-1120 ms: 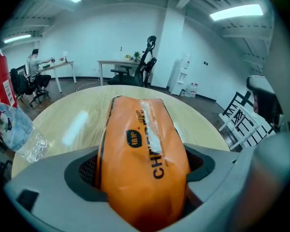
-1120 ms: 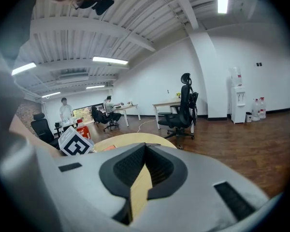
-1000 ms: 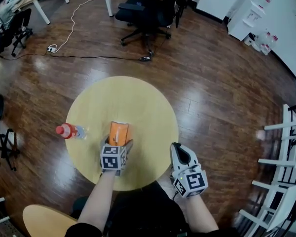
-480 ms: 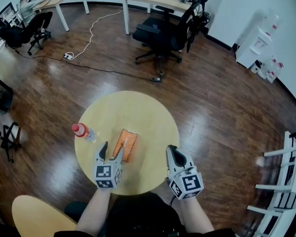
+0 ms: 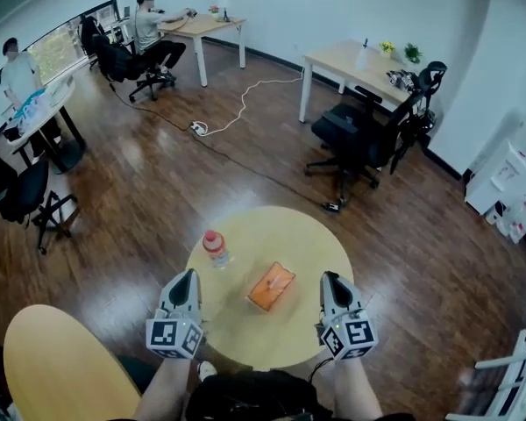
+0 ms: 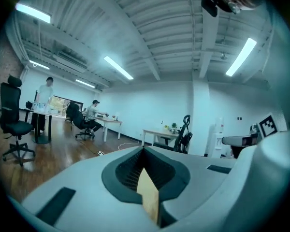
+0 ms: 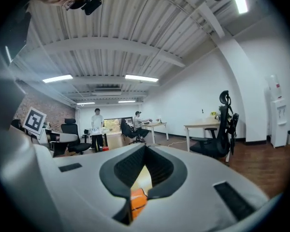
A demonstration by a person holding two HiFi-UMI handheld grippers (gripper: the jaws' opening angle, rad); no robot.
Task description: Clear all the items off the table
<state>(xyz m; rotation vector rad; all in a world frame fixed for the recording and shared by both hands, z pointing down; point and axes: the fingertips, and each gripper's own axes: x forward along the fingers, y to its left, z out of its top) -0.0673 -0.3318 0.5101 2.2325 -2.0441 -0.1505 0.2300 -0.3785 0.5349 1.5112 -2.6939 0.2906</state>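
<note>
Left gripper (image 6: 145,152) jaws closed together, nothing between. Right gripper (image 7: 144,150) jaws also together, empty. Both hover over near edge of round pale wooden table (image 5: 272,233), touching no item. Flat orange packet (image 5: 271,287) lies mid-table between grippers. Clear plastic bottle with red cap (image 5: 215,247) sits left of packet, apart.

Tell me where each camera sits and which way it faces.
Head view: on the person's head, looking down at round table, bottle, orange packet; forearms, left gripper, right gripper show.
Left gripper view: on that gripper, facing across the office; its shut jaws show.
Right gripper view: likewise, across the office; shut jaws show.
Shared: head and right gripper views both show the orange packet.
</note>
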